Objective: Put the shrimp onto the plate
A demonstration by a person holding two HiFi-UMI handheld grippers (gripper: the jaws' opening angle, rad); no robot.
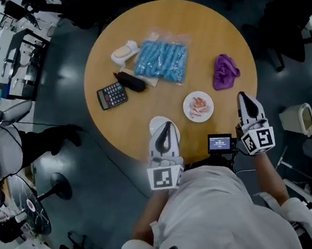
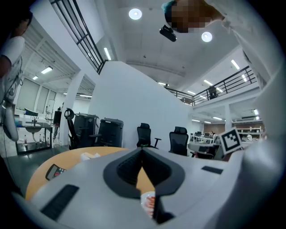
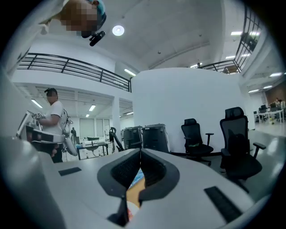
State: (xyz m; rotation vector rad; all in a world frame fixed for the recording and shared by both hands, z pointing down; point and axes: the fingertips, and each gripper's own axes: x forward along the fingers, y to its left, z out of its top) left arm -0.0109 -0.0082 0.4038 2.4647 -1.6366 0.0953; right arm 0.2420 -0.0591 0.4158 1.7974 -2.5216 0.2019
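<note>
One purple cloth [image 1: 225, 71] near plate [image 1: 187, 111], head view only

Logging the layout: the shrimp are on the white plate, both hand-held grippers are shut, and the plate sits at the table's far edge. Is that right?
Not quite: the head view shows the white plate by the near edge of the table, not the far one. The shrimp are on it, and the left hand-held gripper and right hand-held gripper are shut.
</note>
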